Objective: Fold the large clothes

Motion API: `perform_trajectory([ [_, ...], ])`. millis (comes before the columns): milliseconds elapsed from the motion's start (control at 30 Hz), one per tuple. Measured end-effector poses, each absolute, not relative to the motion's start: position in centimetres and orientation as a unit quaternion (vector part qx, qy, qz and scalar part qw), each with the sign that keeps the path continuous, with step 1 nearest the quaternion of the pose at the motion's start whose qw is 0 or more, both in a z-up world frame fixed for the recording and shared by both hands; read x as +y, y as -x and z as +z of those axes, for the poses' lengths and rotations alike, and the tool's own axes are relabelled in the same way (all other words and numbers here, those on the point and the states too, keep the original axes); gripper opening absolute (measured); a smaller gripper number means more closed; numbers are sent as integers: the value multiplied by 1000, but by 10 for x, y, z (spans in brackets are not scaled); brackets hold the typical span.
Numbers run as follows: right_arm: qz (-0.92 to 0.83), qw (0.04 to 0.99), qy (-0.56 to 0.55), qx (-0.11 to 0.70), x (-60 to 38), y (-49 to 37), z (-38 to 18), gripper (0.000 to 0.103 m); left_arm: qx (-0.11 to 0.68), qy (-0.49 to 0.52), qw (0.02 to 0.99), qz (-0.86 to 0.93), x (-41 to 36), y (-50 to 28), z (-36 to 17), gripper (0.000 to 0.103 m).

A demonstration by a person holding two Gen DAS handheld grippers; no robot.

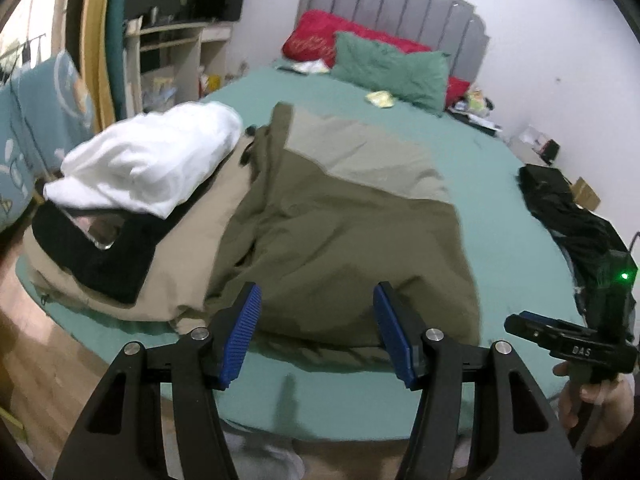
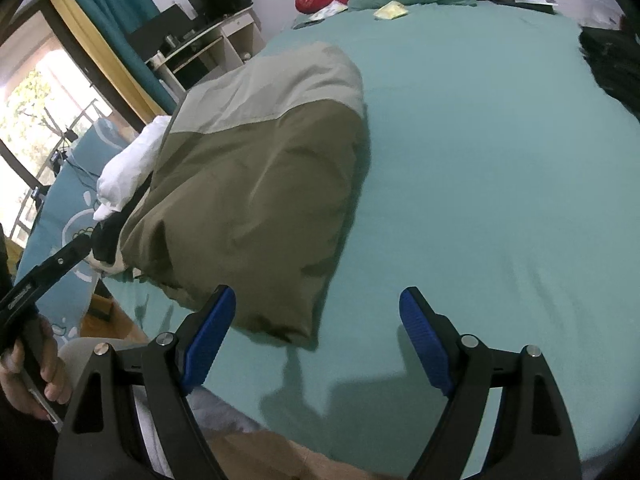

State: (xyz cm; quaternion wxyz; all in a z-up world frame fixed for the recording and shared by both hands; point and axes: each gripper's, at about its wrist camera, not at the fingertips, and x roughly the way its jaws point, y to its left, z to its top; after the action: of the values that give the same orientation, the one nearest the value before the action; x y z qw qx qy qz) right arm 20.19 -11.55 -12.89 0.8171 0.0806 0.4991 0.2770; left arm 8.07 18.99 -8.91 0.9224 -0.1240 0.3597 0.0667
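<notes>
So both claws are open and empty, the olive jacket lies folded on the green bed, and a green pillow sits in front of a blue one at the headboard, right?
Nearly. The pillow behind the green pillow is red, not blue; the left wrist view shows it. The rest holds: the left claw and right claw are open and empty, and the olive jacket lies folded on the green bed.

a home bedroom. straight ahead of the tongs, a bed (image 1: 500,216) under a green sheet, with a grey padded headboard (image 1: 392,8) at its far end. against that, a red pillow (image 1: 316,36) and a green pillow (image 1: 392,68). off to the far left, a pale shelf unit (image 1: 176,56), teal curtains (image 2: 120,12) and a window (image 2: 36,112).
</notes>
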Motion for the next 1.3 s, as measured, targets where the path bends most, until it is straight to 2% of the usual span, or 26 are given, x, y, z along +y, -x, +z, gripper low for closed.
perform_trajectory([
  [300,260,833,-92,480,-161,-173,-105,84,343,125,929,58,147,-63,-69,62],
  [767,203,882,-101,414,-242,-140,-40,84,293,70,953,28,63,-37,-2,62],
  [933,182,900,-95,384,-270,-129,-13,84,267,56,962,29,43,-26,22,68],
  [1067,168,911,-91,365,-289,-119,6,94,251,49,966,38,32,-18,39,71],
  [1300,154,933,-87,314,-310,-97,47,96,225,28,972,52,15,1,70,76],
])
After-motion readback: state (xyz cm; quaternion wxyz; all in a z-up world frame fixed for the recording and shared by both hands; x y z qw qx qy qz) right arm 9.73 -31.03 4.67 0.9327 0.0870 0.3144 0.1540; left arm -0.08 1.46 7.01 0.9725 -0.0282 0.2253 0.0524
